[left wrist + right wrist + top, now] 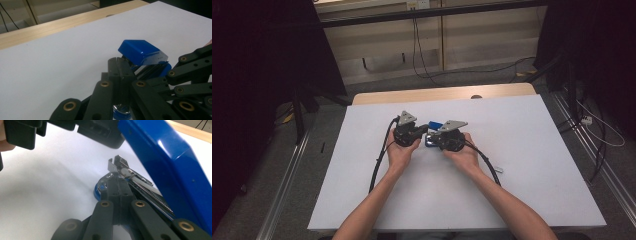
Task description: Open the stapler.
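Both grippers' closed fingers (117,192) at blue stapler (172,165), lid up

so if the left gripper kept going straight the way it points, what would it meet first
Most likely the blue plastic stapler, whose raised lid sits just past the left gripper and its closed jaws; depth is hard to judge, and contact may already exist.

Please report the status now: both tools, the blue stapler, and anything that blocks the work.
Left tool shut at stapler base. Right tool shut on lower part of blue stapler; its lid is swung open, metal magazine exposed. Nothing in the way on white table.
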{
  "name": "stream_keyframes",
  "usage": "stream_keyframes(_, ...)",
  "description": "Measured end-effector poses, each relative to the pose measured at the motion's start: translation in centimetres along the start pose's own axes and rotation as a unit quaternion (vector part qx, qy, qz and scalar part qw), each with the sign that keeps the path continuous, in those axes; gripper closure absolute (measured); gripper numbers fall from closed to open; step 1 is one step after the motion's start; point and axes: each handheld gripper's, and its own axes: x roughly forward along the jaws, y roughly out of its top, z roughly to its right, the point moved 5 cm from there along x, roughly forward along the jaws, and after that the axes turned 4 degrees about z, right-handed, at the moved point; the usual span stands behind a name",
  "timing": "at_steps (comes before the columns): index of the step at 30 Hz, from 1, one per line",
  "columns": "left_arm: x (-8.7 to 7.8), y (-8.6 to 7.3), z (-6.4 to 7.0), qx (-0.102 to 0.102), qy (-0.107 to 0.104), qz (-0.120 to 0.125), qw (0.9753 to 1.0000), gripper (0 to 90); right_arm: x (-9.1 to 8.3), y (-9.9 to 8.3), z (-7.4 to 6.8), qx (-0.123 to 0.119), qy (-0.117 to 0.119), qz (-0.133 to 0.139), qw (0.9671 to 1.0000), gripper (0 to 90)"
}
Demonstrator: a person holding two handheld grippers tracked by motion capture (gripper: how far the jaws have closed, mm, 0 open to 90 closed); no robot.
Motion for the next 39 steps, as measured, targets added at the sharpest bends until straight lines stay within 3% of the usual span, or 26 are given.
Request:
stream_keyframes(11, -0.1, 0.4, 0.1, -0.005, -0.008, 0.002, 1.0, 90.0, -0.2, 0.0, 0.0, 0.0, -0.004, 0.006, 1.0, 90.0)
stream_keyframes(17, -0.1, 0.5, 0.3, -0.005, -0.009, 0.004, 0.9999, 90.0, -0.2, 0.5, -0.2, 0.005, -0.018, 0.027, 0.9994, 90.0)
stream_keyframes(22, -0.1, 0.6, 0.3, -0.008, -0.012, 0.006, 0.9999, 90.0, -0.5, 1.1, -0.1, 0.004, -0.043, 0.052, 0.9977, 90.0)
stream_keyframes(30, -0.1, 0.6, 0.2, -0.009, -0.017, 0.008, 0.9998, 90.0, -0.5, 1.3, 0.3, 0.006, -0.063, 0.063, 0.996, 90.0)
stream_keyframes(32, 0.0, 0.2, 0.1, -0.013, -0.01, -0.004, 0.9999, 90.0, -0.4, 1.3, 0.2, 0.003, -0.07, 0.061, 0.9956, 90.0)
stream_keyframes(36, 0.5, -0.3, 0.2, -0.013, -0.017, -0.009, 0.9997, 90.0, -0.4, 1.3, 0.2, 0.0, -0.073, 0.059, 0.9956, 90.0)
stream_keyframes(39, 0.9, -0.4, 0.7, 0.001, -0.014, -0.014, 0.9998, 90.0, -0.5, 1.3, 0.3, 0.001, -0.074, 0.06, 0.9954, 90.0)
